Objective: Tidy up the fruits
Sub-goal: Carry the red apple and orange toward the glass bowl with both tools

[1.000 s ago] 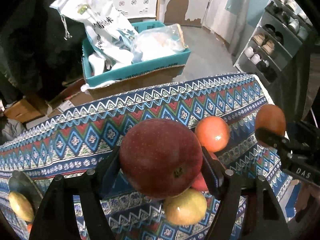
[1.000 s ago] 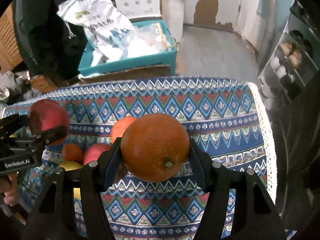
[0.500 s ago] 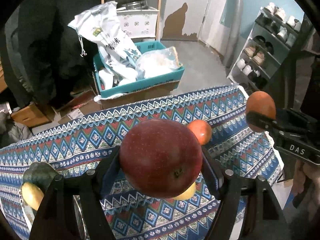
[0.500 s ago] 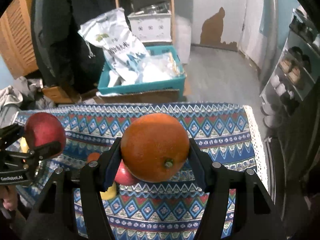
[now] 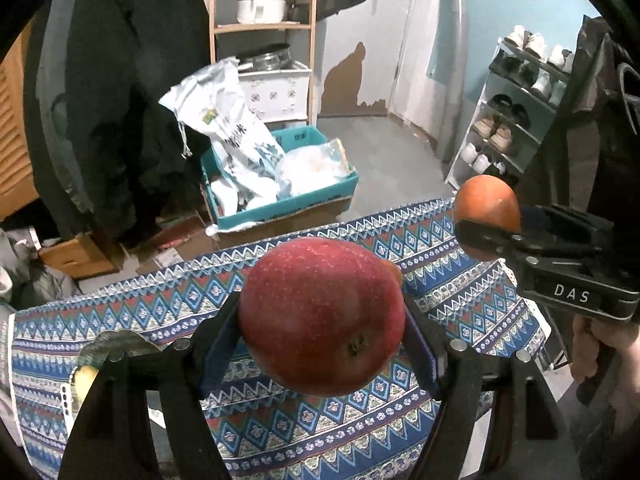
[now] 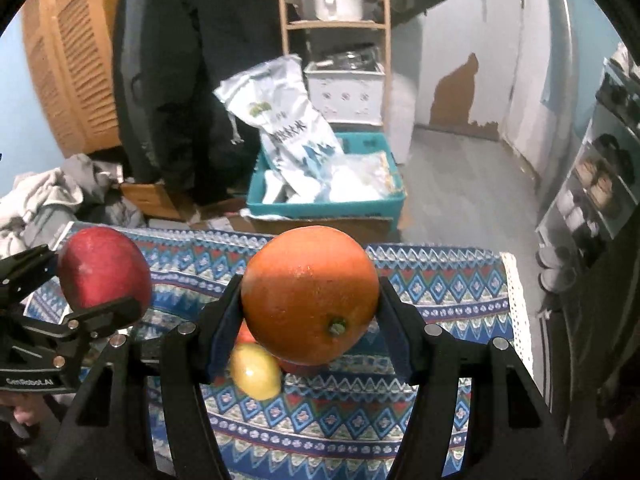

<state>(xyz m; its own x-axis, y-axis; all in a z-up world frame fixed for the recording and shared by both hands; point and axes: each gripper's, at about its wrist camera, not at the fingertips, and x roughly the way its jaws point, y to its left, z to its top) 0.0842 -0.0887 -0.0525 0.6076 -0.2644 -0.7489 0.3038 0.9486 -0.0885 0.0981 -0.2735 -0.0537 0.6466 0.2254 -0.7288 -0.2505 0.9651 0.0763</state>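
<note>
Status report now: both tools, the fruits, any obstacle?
Left tool shut on red apple. Right tool shut on orange. Yellow fruit on cloth below.

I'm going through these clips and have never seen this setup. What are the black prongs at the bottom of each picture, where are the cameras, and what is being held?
There is no robot: a person holds a pair of hand tongs in each hand, with a fisheye camera on each looking along its two fingers. In the left view, the left tongs clamp a red apple. In the right view, the right tongs clamp an orange. Each view shows the other tongs from the side. Below, a patterned cloth carries a yellow fruit; a reddish fruit behind it is mostly hidden.
</note>
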